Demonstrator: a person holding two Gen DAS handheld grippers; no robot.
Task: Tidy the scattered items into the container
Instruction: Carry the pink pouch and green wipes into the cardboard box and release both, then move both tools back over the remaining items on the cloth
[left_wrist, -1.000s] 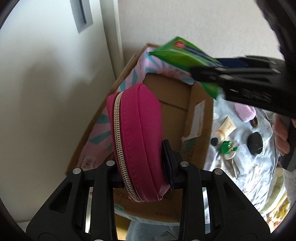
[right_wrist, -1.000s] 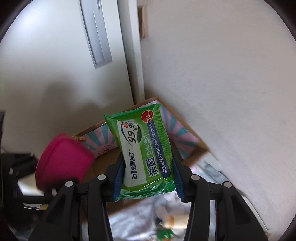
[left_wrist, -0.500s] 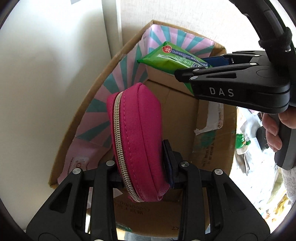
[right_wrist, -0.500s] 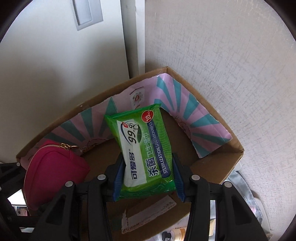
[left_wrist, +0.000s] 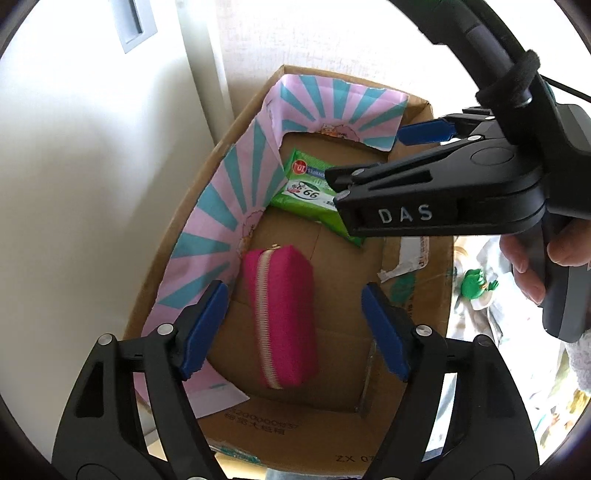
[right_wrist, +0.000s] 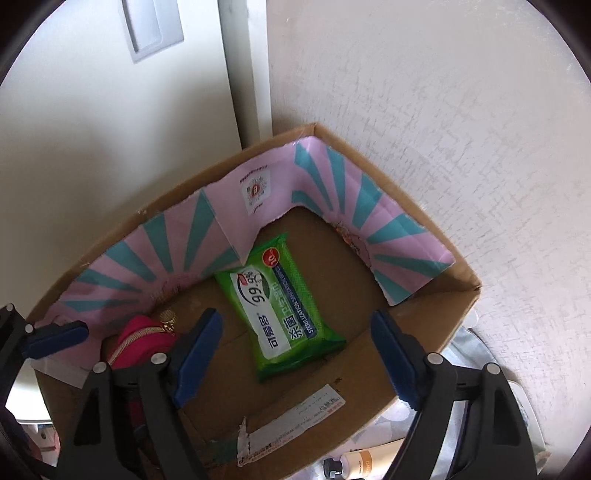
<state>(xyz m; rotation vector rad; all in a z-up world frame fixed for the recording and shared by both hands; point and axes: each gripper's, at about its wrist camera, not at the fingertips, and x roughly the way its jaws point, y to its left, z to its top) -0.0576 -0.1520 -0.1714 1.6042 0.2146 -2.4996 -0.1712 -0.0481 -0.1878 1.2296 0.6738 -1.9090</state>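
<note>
A cardboard box (left_wrist: 436, 280) (right_wrist: 436, 258) with a pink and teal paper lining stands against the wall. A pink zip pouch (left_wrist: 280, 314) (right_wrist: 140, 341) lies on its floor. A green wet-wipes pack (left_wrist: 310, 194) (right_wrist: 280, 306) lies flat near the far corner. My left gripper (left_wrist: 295, 321) is open and empty above the pouch. My right gripper (right_wrist: 295, 354) is open and empty above the wipes pack; it also shows from the side in the left wrist view (left_wrist: 424, 177), partly hiding the pack.
A white wall and door frame (right_wrist: 243, 74) stand close behind the box. To the right of the box, a green frog toy (left_wrist: 476, 284) and a small bottle (right_wrist: 351, 465) lie on a pale cloth (left_wrist: 480, 258).
Both grippers have opened. The pink pouch dropped from the left gripper onto the box floor, and the wipes pack dropped from the right gripper into the box.
</note>
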